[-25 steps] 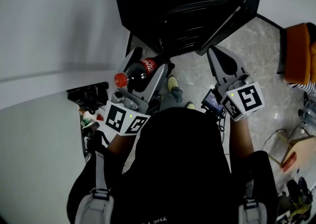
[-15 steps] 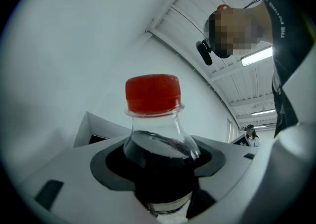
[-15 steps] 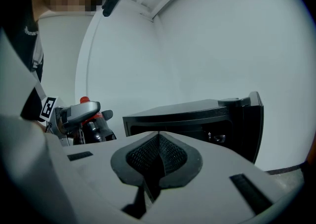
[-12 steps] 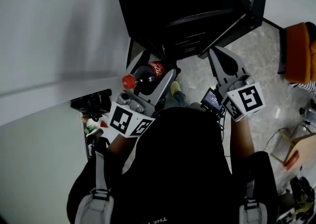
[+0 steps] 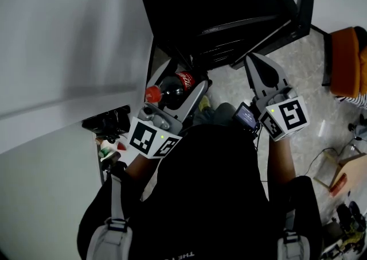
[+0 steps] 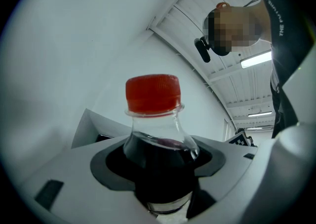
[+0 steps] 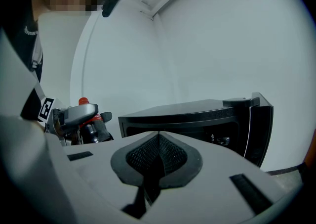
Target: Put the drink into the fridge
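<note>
Bottle [image 6: 157, 141] between left tongs [image 6: 160, 183] — right tongs [image 7: 158, 144] together, empty

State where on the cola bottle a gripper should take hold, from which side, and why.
Grip the wide body below the shoulder, coming side-on, as the left gripper does: its jaws close on the cola bottle from either side, red cap clear above them. The round body seats in the curved pads; the tapering neck might not.
</note>
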A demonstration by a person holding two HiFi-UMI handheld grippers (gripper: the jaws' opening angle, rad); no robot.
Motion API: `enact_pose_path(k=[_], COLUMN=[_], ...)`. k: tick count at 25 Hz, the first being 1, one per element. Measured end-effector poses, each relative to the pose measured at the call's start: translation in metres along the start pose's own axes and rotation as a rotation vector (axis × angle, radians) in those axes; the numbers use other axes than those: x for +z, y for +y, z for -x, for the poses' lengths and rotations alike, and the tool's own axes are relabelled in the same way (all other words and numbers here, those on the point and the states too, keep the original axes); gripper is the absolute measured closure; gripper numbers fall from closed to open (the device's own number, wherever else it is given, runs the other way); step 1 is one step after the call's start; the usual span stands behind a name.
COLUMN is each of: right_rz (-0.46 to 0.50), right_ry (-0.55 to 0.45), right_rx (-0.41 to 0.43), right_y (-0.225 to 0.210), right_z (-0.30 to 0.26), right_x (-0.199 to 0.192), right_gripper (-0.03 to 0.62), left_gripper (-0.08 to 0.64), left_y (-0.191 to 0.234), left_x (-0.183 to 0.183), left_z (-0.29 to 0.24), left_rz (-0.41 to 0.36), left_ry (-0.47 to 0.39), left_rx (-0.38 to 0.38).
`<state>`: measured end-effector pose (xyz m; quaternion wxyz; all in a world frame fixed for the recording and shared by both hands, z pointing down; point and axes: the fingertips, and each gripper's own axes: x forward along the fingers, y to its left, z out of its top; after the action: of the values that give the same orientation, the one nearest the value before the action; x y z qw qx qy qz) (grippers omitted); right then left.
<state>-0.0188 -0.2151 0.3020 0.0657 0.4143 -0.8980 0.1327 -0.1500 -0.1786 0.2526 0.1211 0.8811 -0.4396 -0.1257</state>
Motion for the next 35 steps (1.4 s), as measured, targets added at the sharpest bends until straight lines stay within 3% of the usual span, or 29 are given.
enact_pose_path(k=[14, 24, 29, 35], right_rz=[-0.004, -0.011, -0.008, 0.062], right_ry=[-0.008, -0.023, 0.013, 0.03], right_rx=[-0.017, -0.029, -0.057, -0.066], right_y=[0.003, -0.012, -0.026, -0.033], right_z=[0.002, 0.005, 0.003, -0.015], right_x=[0.001, 0.002, -0.016, -0.033], right_gripper=[0.581, 0.581, 0.581, 0.581], left_gripper=[0.245, 0.245, 0.245, 0.245], left_y=[-0.003, 0.0, 0.007, 0.019], left_x=[-0.02, -0.069, -0.096, -0.125], left_z=[-0.008, -0.031, -0.047, -0.062], left_rz=[-0.025, -0.065, -0.076, -0.083], left_ry=[0.035, 0.13, 0.173, 0.218], left_rx=[-0.024, -0.012, 0.005, 0.033])
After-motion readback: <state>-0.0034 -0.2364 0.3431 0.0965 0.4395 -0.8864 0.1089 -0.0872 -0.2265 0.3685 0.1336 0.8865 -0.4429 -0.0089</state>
